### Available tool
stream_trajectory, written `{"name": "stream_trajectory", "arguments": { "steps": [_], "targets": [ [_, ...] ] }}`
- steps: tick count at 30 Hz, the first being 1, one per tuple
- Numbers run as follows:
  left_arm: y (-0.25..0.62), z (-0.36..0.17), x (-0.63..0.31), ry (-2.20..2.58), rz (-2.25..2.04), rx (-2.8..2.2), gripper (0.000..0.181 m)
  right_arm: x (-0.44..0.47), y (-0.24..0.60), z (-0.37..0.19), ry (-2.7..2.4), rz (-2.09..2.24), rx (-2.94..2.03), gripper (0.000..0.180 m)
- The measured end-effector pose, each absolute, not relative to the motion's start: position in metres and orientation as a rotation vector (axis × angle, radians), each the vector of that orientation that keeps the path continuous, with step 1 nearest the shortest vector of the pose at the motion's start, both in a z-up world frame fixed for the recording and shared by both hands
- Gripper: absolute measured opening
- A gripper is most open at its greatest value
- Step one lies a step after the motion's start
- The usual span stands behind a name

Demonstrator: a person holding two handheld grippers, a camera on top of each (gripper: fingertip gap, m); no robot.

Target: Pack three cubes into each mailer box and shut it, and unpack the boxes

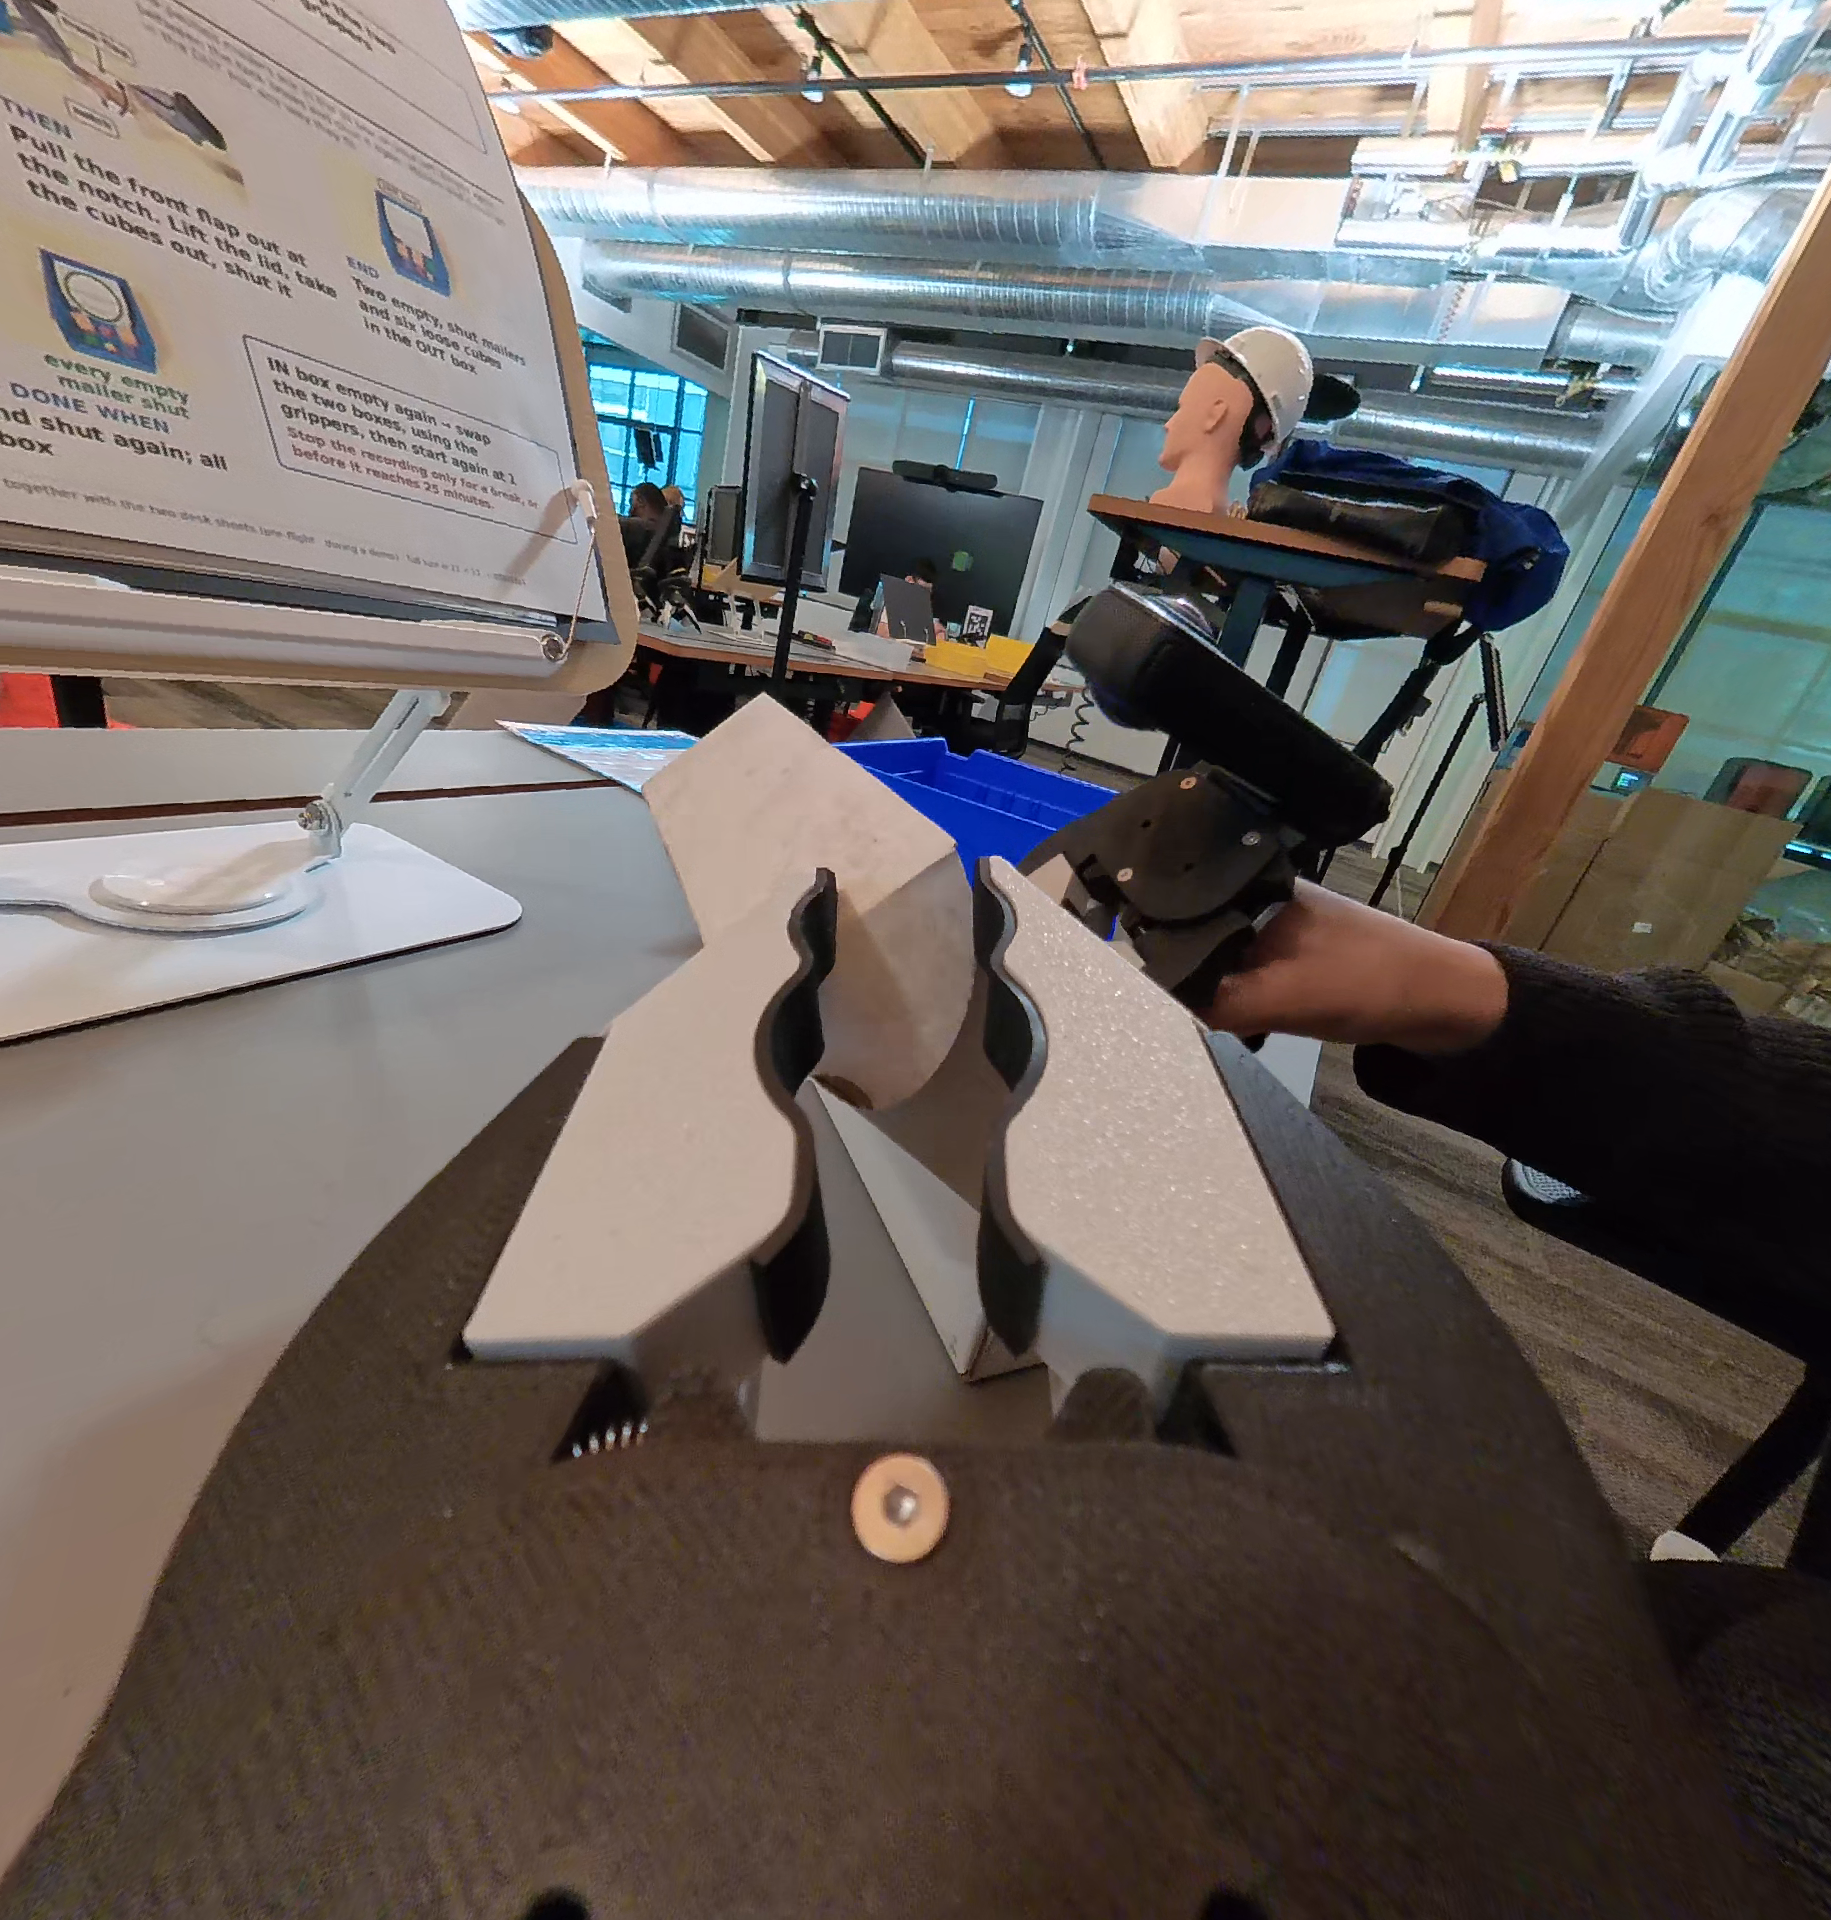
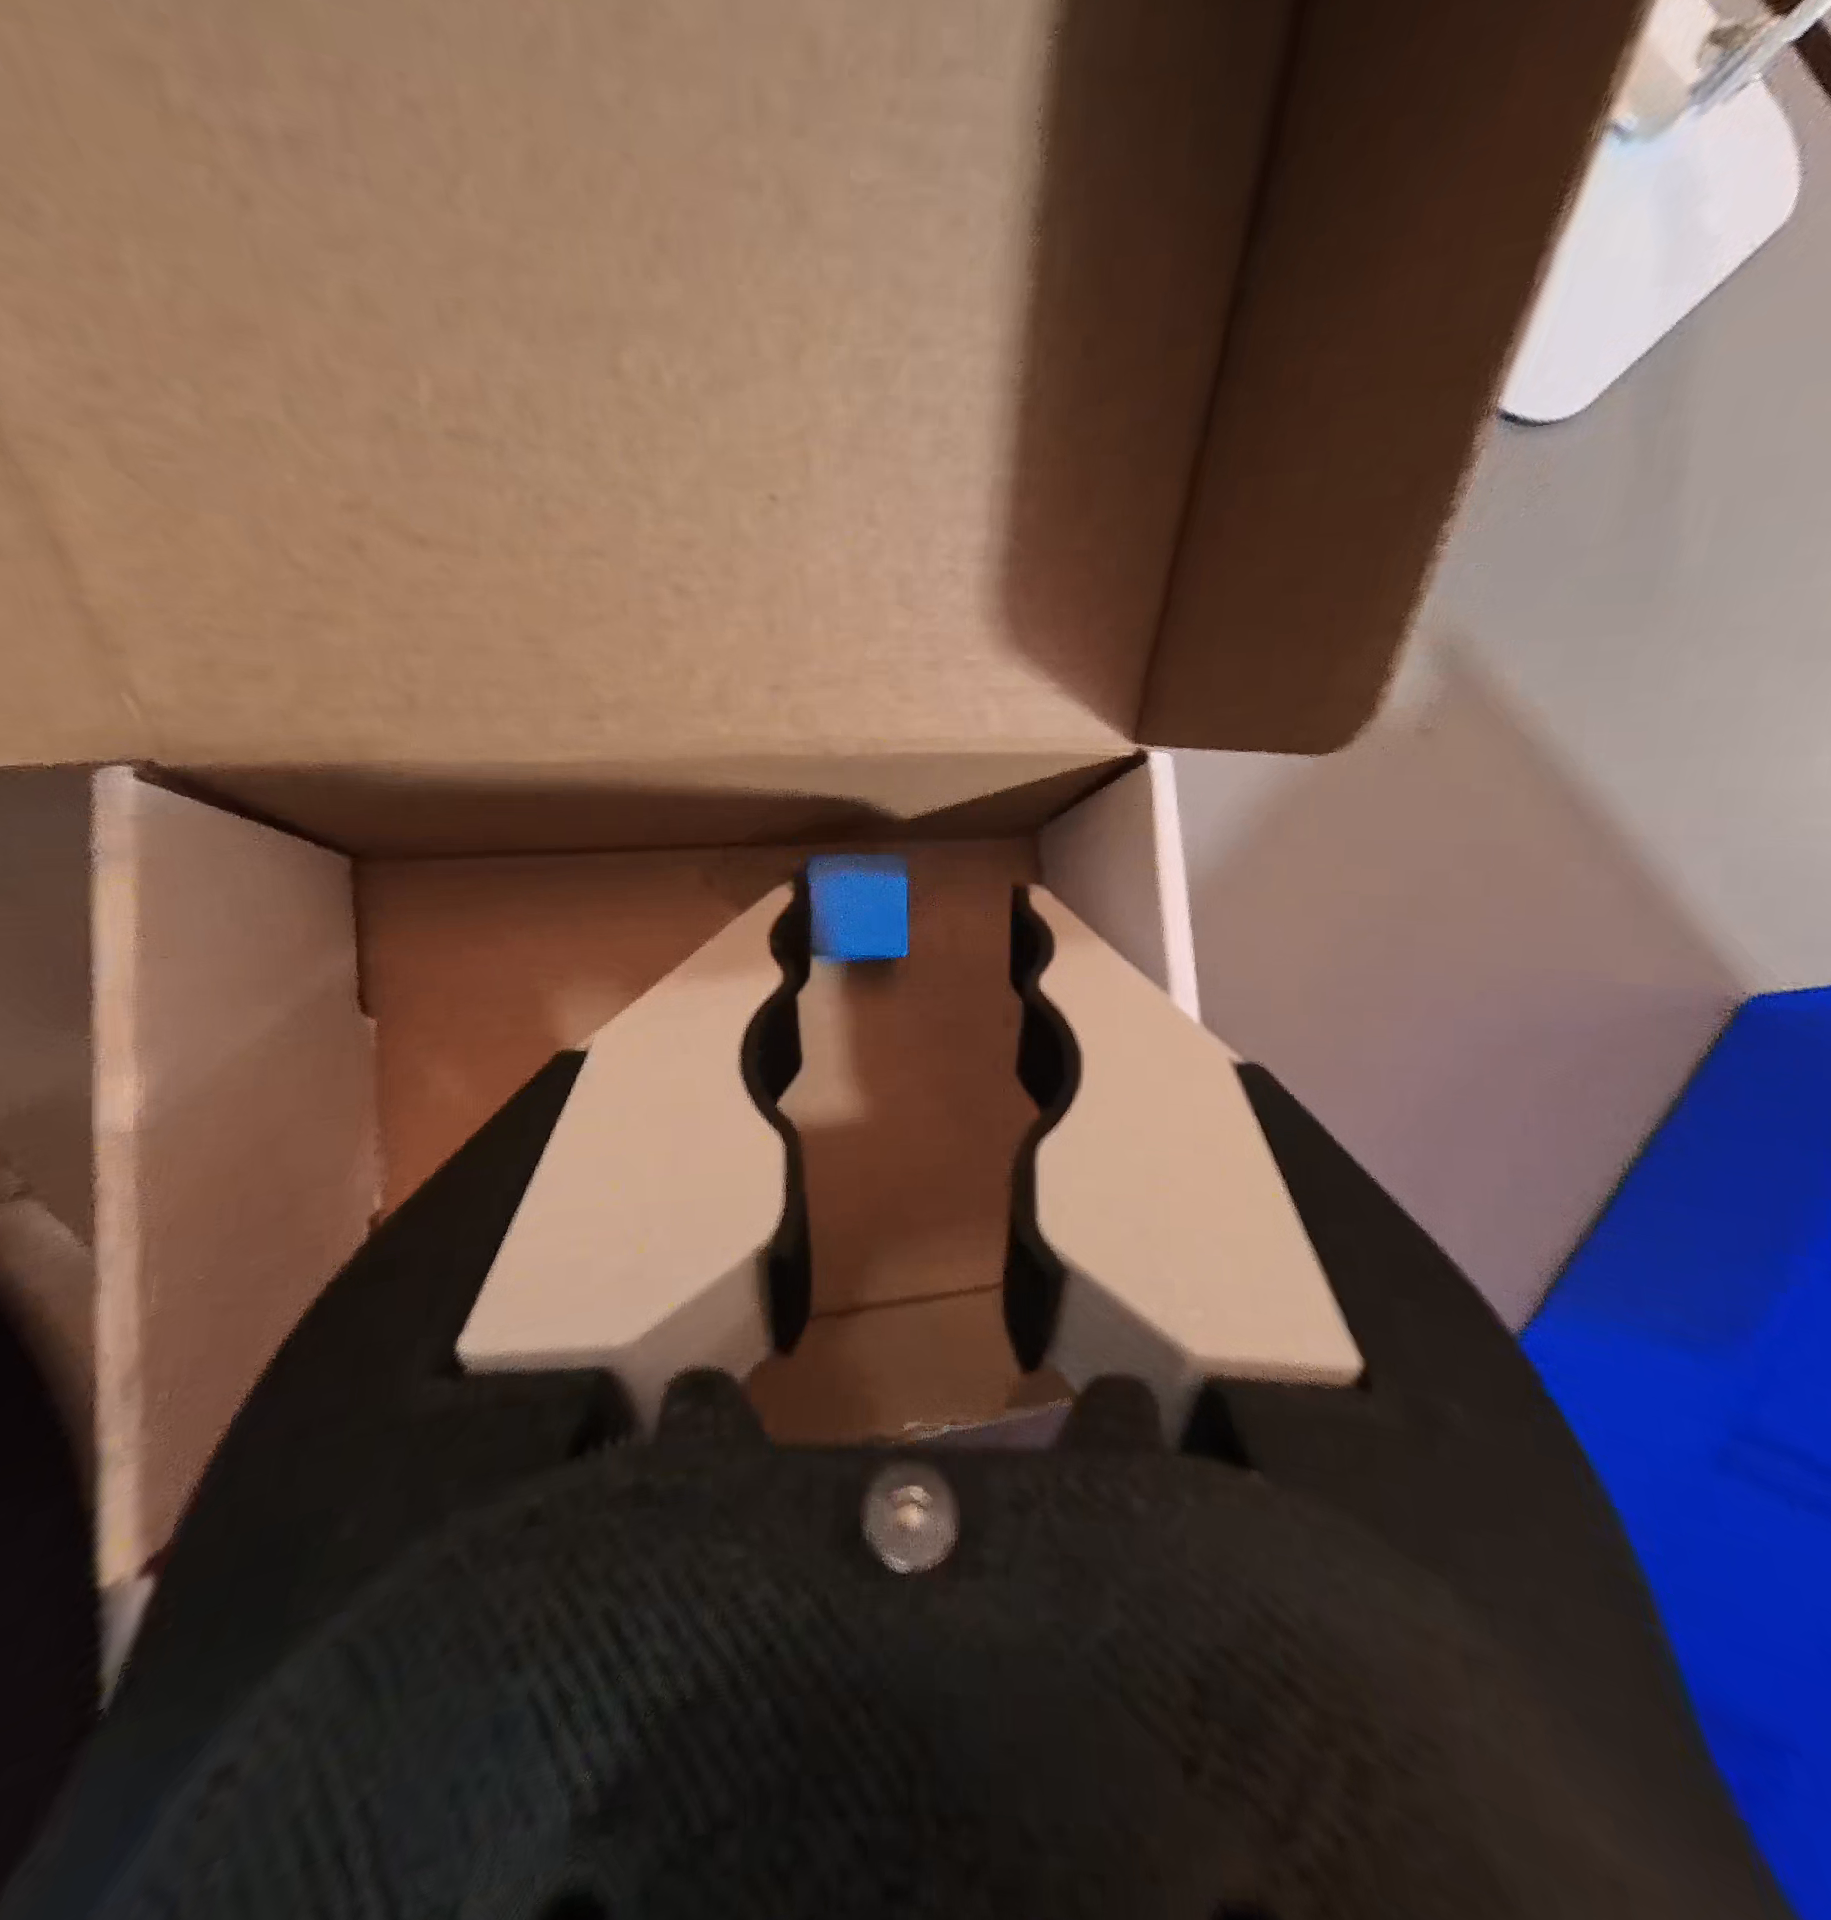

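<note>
A white mailer box (image 2: 225,1039) with a brown inside stands open under my right gripper, its lid (image 2: 578,364) raised. My right gripper (image 2: 909,906) is open and reaches down into the box. A blue cube (image 2: 857,914) sits inside, against the left fingertip, with a gap to the right finger. In the left wrist view my left gripper (image 1: 906,883) is shut on the white lid (image 1: 786,821), its rounded flap (image 1: 895,997) between the fingers. My right gripper (image 1: 1181,862) shows there too, held by a hand and pointing down behind the lid.
A blue bin (image 1: 978,795) stands just beyond the box and shows at the right in the right wrist view (image 2: 1721,1351). A white stand (image 1: 215,914) with an instruction sheet (image 1: 267,291) is on the grey table (image 1: 163,1247) at left. A wooden post (image 1: 1669,571) stands at right. My hands' fingertips stand some 15 cm from each other.
</note>
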State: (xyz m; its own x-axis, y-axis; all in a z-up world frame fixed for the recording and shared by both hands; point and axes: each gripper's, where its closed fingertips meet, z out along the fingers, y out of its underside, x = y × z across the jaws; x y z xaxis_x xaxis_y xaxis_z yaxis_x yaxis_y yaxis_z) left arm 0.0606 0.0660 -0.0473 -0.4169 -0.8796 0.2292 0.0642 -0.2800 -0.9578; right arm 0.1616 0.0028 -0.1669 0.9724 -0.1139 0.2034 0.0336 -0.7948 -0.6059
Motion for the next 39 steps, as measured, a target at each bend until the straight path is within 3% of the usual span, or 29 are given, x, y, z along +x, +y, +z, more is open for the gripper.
{"name": "stream_trajectory", "arguments": {
  "steps": [6, 10, 16, 22, 27, 32, 37, 39],
  "targets": [
    [0.066, -0.047, 0.061, 1.276, -1.775, -1.077, 0.025, 0.151, 0.005, -0.179, 0.053, -0.220, -2.499, 0.040],
    [0.066, -0.047, 0.060, 1.277, -1.774, -1.076, 0.025, 0.150, 0.005, -0.179, -0.026, -0.290, -2.509, 0.021],
    [0.067, -0.047, 0.060, 1.274, -1.775, -1.078, 0.025, 0.189, -0.014, -0.114, 0.076, -0.441, -2.338, 0.020],
    [0.067, -0.046, 0.060, 1.272, -1.776, -1.077, 0.025, 0.299, -0.146, -0.056, 0.490, -0.807, -2.316, 0.020],
    [0.067, -0.047, 0.061, 1.269, -1.779, -1.083, 0.025, 0.345, -0.259, -0.121, 0.930, -0.698, -2.449, 0.021],
    [0.064, -0.047, 0.062, 1.275, -1.776, -1.075, 0.025, 0.357, -0.282, -0.172, 1.038, -0.601, -2.470, 0.021],
    [0.065, -0.047, 0.063, 1.276, -1.773, -1.074, 0.025, 0.362, -0.286, -0.183, 1.036, -0.664, -2.507, 0.021],
    [0.066, -0.047, 0.063, 1.275, -1.774, -1.079, 0.025, 0.364, -0.287, -0.175, 1.038, -0.685, -2.482, 0.036]
  ]
}}
